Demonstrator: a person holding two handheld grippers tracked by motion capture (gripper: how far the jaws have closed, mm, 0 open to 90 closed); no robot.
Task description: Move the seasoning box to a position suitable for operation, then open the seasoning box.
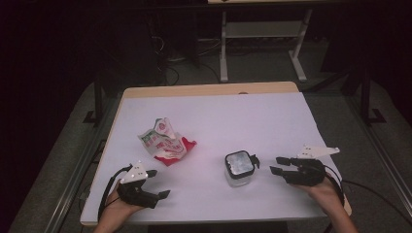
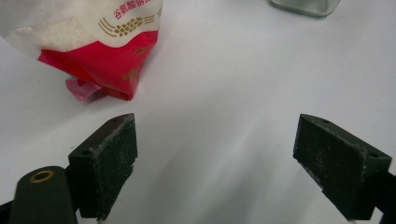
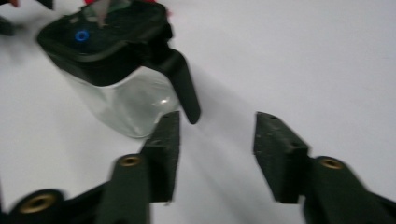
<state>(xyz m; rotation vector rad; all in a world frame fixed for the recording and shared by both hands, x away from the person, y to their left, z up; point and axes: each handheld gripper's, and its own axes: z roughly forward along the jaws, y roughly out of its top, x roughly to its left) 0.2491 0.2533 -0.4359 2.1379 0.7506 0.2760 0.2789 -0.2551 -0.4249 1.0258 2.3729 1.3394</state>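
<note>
A crumpled red and white bag (image 1: 163, 142) of white grains lies left of the table's middle; in the left gripper view the bag (image 2: 98, 51) sits just beyond the jaws, up and to the left. A clear square jar (image 1: 239, 170) with a black lid and a side latch stands right of centre; in the right gripper view the jar (image 3: 122, 79) is close ahead on the left. My left gripper (image 1: 158, 183) is open near the front left edge, its jaws wide apart and bare. My right gripper (image 1: 278, 165) is open just right of the jar, holding nothing.
The white table (image 1: 218, 111) has a wooden rim at the back. A white desk frame (image 1: 262, 43) and cables stand on the floor beyond it. Dark floor surrounds the table on both sides.
</note>
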